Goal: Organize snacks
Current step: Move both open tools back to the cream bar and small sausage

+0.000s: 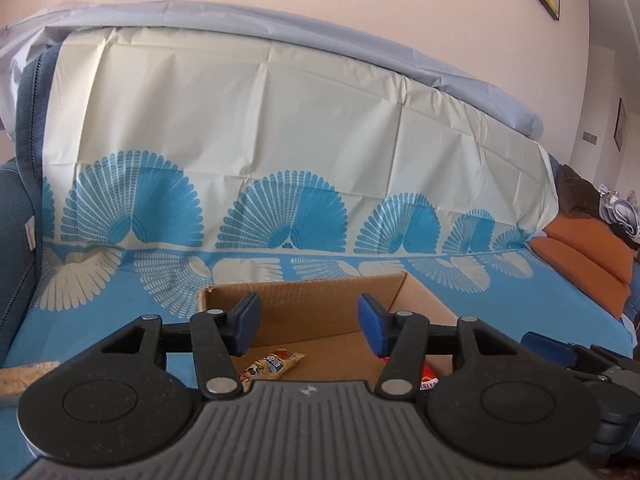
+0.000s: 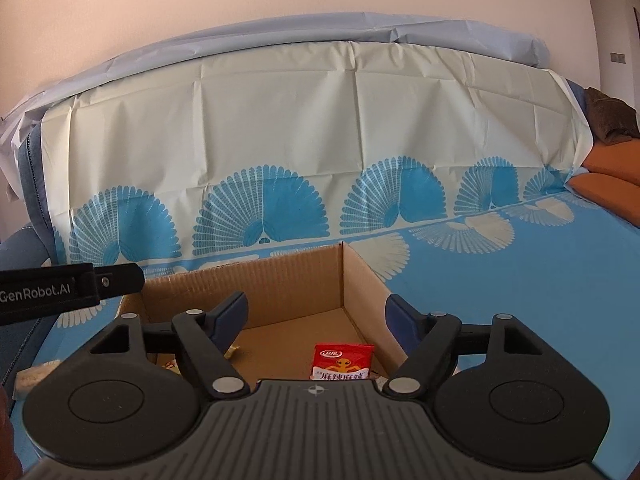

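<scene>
Both grippers hang over an open cardboard box (image 2: 280,280) that sits on a sofa draped in a blue-and-cream fan-patterned cover (image 2: 520,300); the left gripper (image 1: 310,322) has its jaws spread with nothing between them; the right gripper (image 2: 316,318) is likewise parted and empty; a yellow snack packet (image 1: 272,364) and a red snack packet (image 2: 342,362) lie on the box floor.
</scene>
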The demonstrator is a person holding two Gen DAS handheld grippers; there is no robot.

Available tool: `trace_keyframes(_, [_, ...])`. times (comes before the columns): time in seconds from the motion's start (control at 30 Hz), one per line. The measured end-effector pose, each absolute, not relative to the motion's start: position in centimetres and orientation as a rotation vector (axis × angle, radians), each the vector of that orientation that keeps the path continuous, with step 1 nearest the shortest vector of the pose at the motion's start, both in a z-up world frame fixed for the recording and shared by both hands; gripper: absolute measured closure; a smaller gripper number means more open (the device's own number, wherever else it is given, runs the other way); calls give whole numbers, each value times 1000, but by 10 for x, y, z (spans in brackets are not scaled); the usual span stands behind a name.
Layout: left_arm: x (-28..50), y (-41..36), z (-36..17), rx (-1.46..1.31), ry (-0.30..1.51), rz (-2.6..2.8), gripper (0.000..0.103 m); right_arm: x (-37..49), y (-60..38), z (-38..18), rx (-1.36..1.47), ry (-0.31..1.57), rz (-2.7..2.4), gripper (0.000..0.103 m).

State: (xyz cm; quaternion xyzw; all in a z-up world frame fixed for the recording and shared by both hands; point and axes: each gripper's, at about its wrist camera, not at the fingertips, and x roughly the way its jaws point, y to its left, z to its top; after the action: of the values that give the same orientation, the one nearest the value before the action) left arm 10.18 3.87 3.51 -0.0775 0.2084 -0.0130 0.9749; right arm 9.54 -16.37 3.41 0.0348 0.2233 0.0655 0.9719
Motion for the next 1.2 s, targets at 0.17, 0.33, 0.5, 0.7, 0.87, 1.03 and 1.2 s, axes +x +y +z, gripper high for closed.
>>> trace_keyframes(0.17, [87,55,46,-129,313,39,36,87,-153,36,72,438,151,26])
trace_keyframes(0.33, [78,74,53,-97,329,49,36,76,-134,37,71,424,201,26])
trace_keyframes(0.5, [60,104,55,-104,405,89,84,60,-101,39,72,414,318,43])
trace_keyframes(0.7, [43,160,51,41,515,221,96,28,-56,44,45,381,530,74])
trace_keyframes(0.87, [20,228,-2,-42,648,352,95,8,-20,42,7,389,666,74])
trace_keyframes(1.03, [9,276,-11,-229,688,409,95,4,22,26,-58,459,746,74])
trace_keyframes(1.2, [9,285,-13,-195,682,418,94,12,54,3,-103,592,763,72])
